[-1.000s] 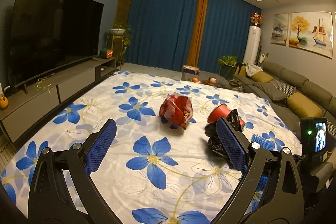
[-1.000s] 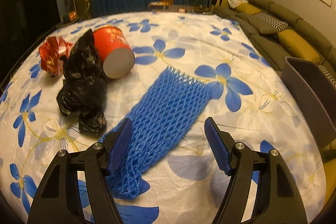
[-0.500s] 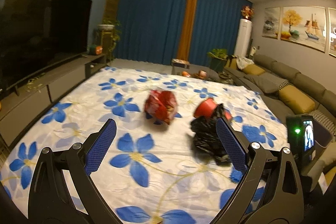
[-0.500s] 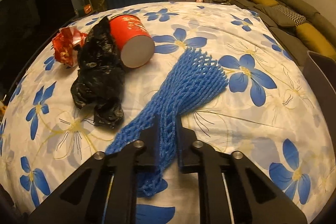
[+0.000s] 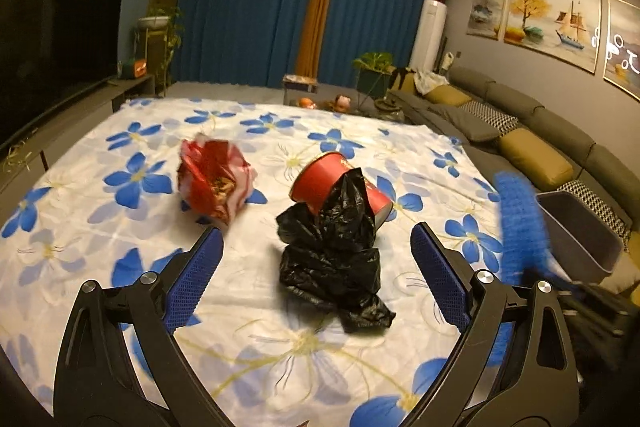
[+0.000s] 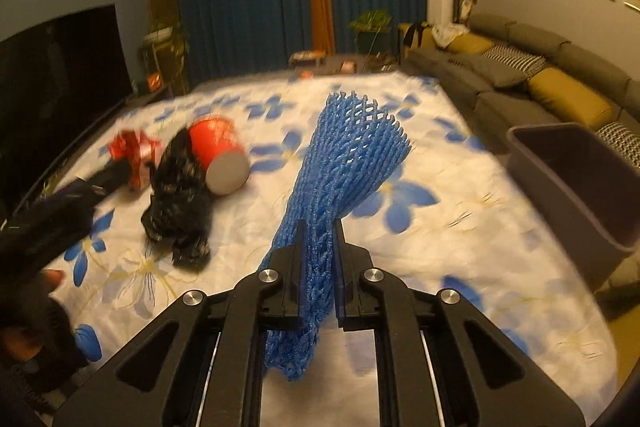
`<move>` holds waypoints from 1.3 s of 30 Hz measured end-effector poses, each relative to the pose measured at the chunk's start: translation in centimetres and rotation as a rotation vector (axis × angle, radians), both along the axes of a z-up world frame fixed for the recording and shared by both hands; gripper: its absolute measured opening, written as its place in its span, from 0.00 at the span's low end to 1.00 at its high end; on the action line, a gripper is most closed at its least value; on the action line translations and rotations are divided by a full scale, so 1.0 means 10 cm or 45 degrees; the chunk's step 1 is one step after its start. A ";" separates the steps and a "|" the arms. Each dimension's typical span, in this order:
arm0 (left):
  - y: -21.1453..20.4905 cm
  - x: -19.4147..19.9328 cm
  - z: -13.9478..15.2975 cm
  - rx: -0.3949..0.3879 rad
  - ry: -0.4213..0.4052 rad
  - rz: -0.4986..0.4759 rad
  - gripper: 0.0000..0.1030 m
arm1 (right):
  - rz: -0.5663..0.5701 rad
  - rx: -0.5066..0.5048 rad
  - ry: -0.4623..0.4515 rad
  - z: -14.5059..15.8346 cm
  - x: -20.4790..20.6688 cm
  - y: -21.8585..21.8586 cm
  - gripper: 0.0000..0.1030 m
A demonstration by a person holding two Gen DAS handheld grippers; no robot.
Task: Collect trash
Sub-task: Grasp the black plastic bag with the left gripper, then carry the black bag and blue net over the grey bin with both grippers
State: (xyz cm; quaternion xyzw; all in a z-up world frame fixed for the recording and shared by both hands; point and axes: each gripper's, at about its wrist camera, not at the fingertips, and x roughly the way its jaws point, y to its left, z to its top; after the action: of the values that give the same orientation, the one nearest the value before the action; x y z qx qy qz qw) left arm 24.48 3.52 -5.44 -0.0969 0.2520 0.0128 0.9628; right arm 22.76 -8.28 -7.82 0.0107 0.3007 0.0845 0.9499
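My right gripper (image 6: 319,239) is shut on a blue foam net sleeve (image 6: 344,163), which hangs lifted off the flowered cloth (image 6: 460,227); the same net (image 5: 520,215) shows blurred at the right of the left wrist view. My left gripper (image 5: 316,259) stands open, low over the cloth, with a crumpled black plastic bag (image 5: 336,251) between and just beyond its fingers. A red paper cup (image 5: 336,183) lies on its side against the bag. A crumpled red wrapper (image 5: 212,183) lies to the left. The bag (image 6: 180,203), cup (image 6: 218,151) and wrapper (image 6: 136,155) also appear in the right wrist view.
A grey bin (image 6: 580,179) stands at the cloth's right edge, in front of a grey sofa (image 5: 532,131) with yellow cushions. A dark television (image 5: 52,43) on a low cabinet runs along the left. Blue curtains (image 5: 256,7) close the far wall.
My right gripper closed on the blue net and lifted it off the cloth. My left gripper moved right and closer, so the black bag now sits between its fingers.
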 end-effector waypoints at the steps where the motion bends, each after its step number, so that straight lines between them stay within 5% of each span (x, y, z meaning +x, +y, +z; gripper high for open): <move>1: -0.01 0.04 -0.02 0.003 0.010 0.008 0.89 | -0.005 0.005 -0.008 0.02 -0.02 -0.03 0.12; 7: -0.12 0.30 -0.13 0.040 0.099 -0.001 0.69 | -0.023 0.043 -0.048 0.10 -0.12 -0.22 0.12; 10: -0.16 0.39 -0.20 0.040 0.163 -0.028 0.53 | -0.012 0.060 -0.067 0.11 -0.15 -0.26 0.12; 12: -0.17 0.43 -0.24 0.038 0.196 -0.034 0.32 | -0.008 0.059 -0.072 0.09 -0.16 -0.27 0.12; 18: -0.17 0.33 -0.24 -0.004 0.189 -0.065 0.06 | 0.004 0.072 -0.078 0.09 -0.22 -0.28 0.12; 28: -0.10 -0.14 0.04 -0.035 0.059 -0.037 0.04 | 0.029 0.056 -0.136 0.20 -0.42 -0.26 0.12; 39: -0.32 -0.46 0.39 0.050 -0.058 -0.066 0.04 | 0.035 0.072 -0.195 0.37 -0.57 -0.35 0.12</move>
State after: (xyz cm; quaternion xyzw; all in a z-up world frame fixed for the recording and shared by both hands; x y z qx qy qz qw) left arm 19.88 0.36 -1.57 -0.0719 0.2320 -0.0093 0.9700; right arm 17.07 -11.76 -4.12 0.0269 0.2246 0.1066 0.9682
